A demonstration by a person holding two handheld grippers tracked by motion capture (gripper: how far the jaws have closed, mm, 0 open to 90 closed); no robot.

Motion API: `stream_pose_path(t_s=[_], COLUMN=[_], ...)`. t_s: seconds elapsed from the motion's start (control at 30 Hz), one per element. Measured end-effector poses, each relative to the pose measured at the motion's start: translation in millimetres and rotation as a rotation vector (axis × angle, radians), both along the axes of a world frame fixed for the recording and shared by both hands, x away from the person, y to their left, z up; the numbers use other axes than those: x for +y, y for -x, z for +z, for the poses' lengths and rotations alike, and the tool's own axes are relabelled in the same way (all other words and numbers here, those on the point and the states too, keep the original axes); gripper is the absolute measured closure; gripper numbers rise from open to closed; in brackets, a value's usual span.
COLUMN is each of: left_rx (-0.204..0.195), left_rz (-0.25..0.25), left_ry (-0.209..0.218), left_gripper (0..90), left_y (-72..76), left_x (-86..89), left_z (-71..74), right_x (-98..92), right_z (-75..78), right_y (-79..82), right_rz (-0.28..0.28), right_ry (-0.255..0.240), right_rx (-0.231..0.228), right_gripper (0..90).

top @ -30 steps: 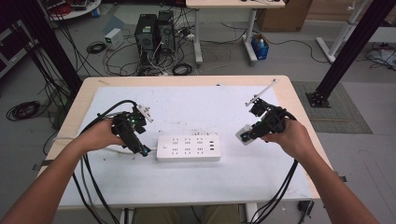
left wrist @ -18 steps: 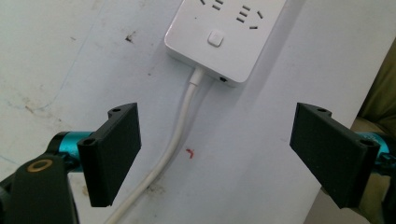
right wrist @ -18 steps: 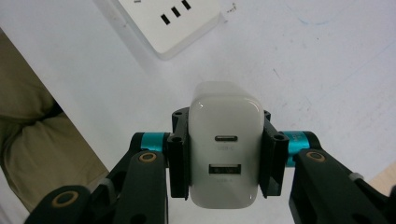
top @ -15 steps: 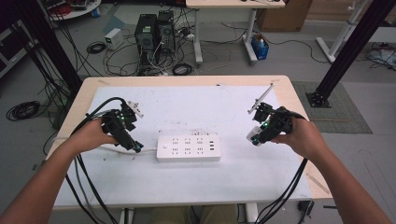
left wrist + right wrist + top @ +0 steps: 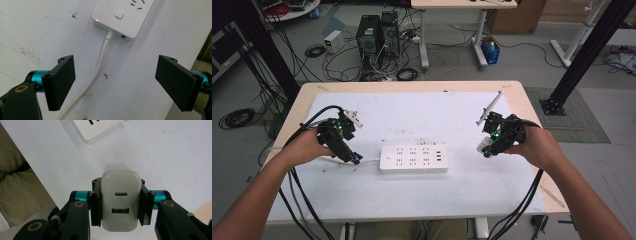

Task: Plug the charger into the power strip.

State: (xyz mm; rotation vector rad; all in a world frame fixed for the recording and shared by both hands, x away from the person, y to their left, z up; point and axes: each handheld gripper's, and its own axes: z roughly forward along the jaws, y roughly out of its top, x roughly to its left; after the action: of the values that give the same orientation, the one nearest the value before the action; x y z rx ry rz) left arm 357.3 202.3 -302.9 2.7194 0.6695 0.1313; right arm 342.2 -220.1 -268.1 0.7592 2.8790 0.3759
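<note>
A white charger held by the right hand-held gripper, with a power strip lying mid-bench.

The charger [image 5: 121,198], a white block with two ports on its face, sits at the lower centre of the right gripper view, clamped on both sides by the black jaws of the right hand-held gripper [image 5: 121,202]; in the high view it shows as a small white block [image 5: 483,145] at the right of the frame, apart from the power strip [image 5: 413,158] in the middle of the white bench [image 5: 422,112]. The left hand-held gripper [image 5: 116,82] is released, jaws wide apart, with the strip's white cord [image 5: 96,75] running between them on the bench and the strip's end [image 5: 122,17] at the top of that view.
</note>
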Motion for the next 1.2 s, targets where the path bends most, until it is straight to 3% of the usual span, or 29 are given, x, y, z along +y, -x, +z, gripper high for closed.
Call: stream_pose_path(t_s=[0.17, 0.5, 0.6, 0.77, 0.97, 1.07, 1.2], left_rx=[-0.009, -0.009, -0.006, -0.003, -0.007, -0.012, -0.014], left_rz=[0.007, -0.026, -0.004, -0.011, -0.005, 0.001, -0.005], left_ry=[0.016, -0.046, -0.048, -0.051, -0.03, -0.007, -0.021], left_gripper=[16.5, 16.5, 16.5, 16.5, 16.5, 16.5, 16.5], left_y=[-2.7, -9.8, -11.9, -14.4, -14.9, -14.2, -15.2], left_x=[0.7, -2.5, -2.5, -2.8, -3.1, -3.4, -2.2], left_z=[-0.6, -7.4, -11.0, -17.4, -23.5, -28.6, -32.3], right_x=[0.6, 19.8, 29.4, 51.8, 77.0, 93.2, 106.4], right_z=[1.5, -2.1, -2.7, -6.7, -15.0, -19.7, -24.8], right_y=[-0.4, -13.4, -20.8, -29.0, -39.0, -44.8, -51.3], right_rz=[-0.006, 0.025, 0.045, 0.087, 0.126, 0.171, 0.183], right_ry=[-0.022, -0.006, -0.015, -0.048, -0.032, -0.031, -0.011], right_rx=[-0.005, 0.017, 0.019, 0.021, 0.039, 0.049, 0.056], right_gripper=[62.2, 62.2, 62.2, 62.2, 62.2, 62.2, 62.1])
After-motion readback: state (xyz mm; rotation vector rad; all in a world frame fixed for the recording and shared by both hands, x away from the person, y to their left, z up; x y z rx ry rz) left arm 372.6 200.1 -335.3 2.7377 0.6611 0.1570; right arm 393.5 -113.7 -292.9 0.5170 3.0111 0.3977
